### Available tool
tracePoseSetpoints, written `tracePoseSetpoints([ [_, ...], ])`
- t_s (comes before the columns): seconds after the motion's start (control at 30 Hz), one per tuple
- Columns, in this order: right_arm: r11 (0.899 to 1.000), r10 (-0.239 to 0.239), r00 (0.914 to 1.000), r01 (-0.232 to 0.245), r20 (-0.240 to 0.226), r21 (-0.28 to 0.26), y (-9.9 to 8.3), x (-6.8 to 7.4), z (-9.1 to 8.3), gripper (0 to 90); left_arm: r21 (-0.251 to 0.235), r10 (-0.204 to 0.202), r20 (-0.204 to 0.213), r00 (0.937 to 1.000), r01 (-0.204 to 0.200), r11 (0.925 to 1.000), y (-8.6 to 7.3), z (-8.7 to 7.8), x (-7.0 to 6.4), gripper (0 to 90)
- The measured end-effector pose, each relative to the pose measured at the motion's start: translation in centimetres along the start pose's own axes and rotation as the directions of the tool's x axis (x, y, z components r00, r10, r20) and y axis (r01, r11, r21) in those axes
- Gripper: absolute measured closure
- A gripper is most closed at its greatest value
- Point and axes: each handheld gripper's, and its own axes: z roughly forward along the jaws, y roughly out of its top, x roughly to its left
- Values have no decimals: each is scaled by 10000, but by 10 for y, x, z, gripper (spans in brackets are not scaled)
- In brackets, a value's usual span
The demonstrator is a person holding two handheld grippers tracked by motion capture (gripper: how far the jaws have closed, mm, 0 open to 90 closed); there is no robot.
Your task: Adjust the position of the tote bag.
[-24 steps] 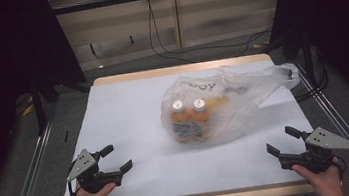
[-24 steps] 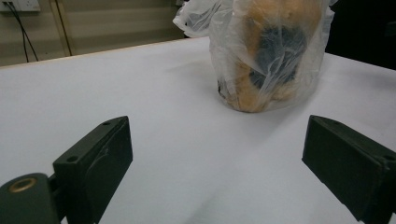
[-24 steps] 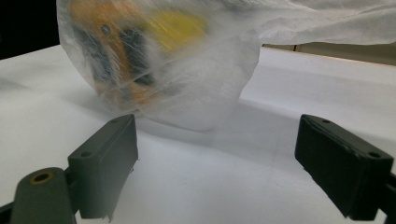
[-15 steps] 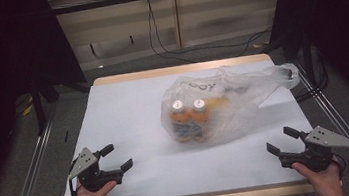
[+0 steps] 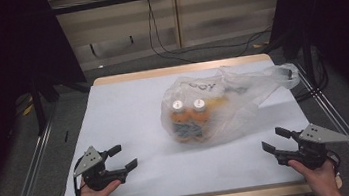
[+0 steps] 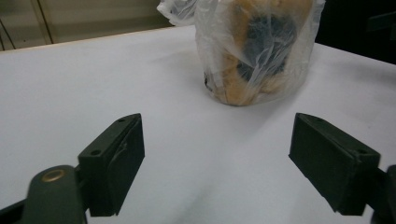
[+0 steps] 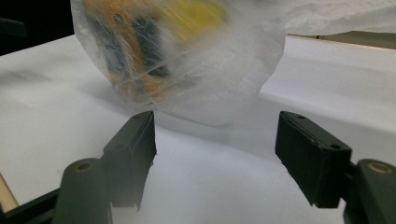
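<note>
Little has moved since the earlier frames: both grippers hold at the bench's near edge. Left gripper (image 5: 123, 158) and right gripper (image 5: 274, 141) both stand spread, holding nothing. Between them and farther back, the bag (image 5: 223, 104) lies mid-bench, its long axis running toward the far right corner; the right gripper looks slightly nearer. Thin clear plastic shows two white-capped orange bottles (image 5: 189, 119).

Even overhead light falls on the white worktop (image 5: 129, 113), while the surroundings sink into near-black. Soft, faint shadows lie under the plastic bag (image 5: 224, 107). In the right gripper view the bag (image 7: 187, 60) is blurred and hazy; in the left gripper view it is slightly soft. No harsh glare.
</note>
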Motion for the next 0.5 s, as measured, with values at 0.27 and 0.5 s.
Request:
tracePoseSetpoints([
  [0.27, 10000, 3, 10000, -3, -5, 49, 11, -5, 7, 343, -96, 177, 279, 9995, -175, 9998, 12, 8, -4, 280],
  [0.5, 9999, 29, 9999, -27, -144, 144, 21, -11, 16, 400, -131, 398, 665, 9970, -390, 9992, 26, 19, -7, 319],
])
